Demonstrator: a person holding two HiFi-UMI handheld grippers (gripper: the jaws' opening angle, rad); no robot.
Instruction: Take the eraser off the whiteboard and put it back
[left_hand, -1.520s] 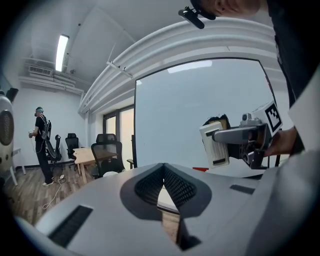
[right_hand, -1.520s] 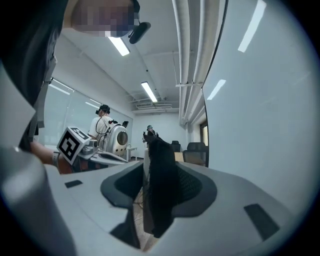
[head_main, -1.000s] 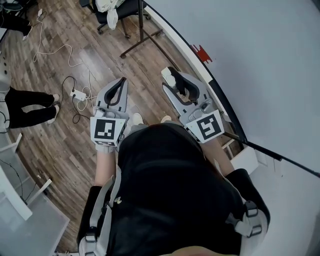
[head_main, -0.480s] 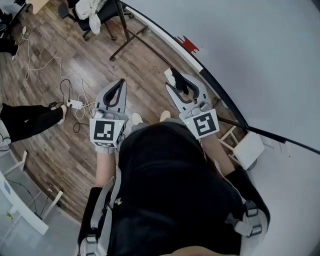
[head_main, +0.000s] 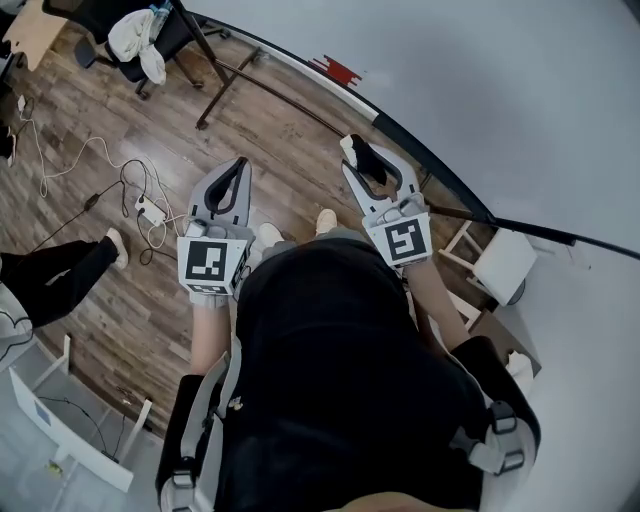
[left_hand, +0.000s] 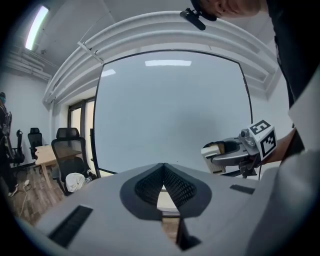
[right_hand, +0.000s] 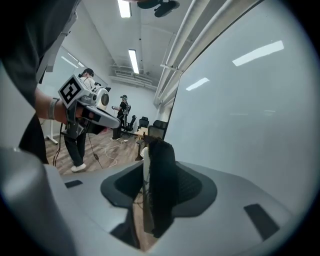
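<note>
Head view: eraser (head_main: 371, 171), right gripper (head_main: 362, 160) nearer whiteboard (head_main: 500, 100)

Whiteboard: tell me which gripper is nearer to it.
Right. The right gripper, holding the eraser, is beside the whiteboard; the left gripper is farther off, over the floor.

No legible words or numbers; only square markers (head_main: 208, 262) on the left gripper (head_main: 238, 166) and right gripper (head_main: 362, 158)

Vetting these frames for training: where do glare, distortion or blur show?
Left gripper view: fisheye bows the frame of the whiteboard, and a bright reflection sits near its top. Right gripper view: light streaks cross the whiteboard; the eraser in the jaws looks dark and soft. Head view: even light, no glare, the whiteboard's edge curved.
</note>
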